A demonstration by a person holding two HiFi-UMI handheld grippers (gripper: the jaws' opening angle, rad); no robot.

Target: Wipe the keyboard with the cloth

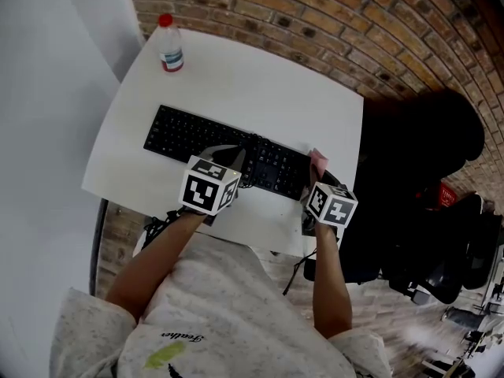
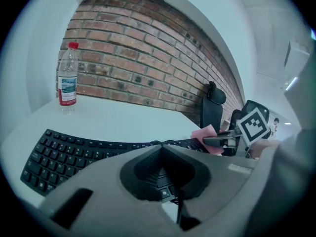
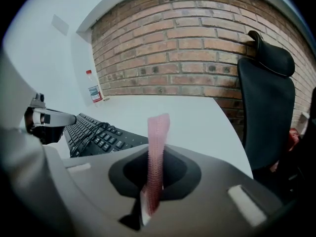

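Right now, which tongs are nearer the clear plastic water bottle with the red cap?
Left. The left tongs sit over the middle of the black keyboard, closer to the bottle; the right tongs, clamping the pink cloth, are at its far right end.

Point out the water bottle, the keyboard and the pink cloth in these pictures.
water bottle (image 1: 171,55), head view, on its label.
keyboard (image 1: 193,136), head view, on the main block of keys.
pink cloth (image 3: 156,148), right gripper view, on the middle of the upright strip.
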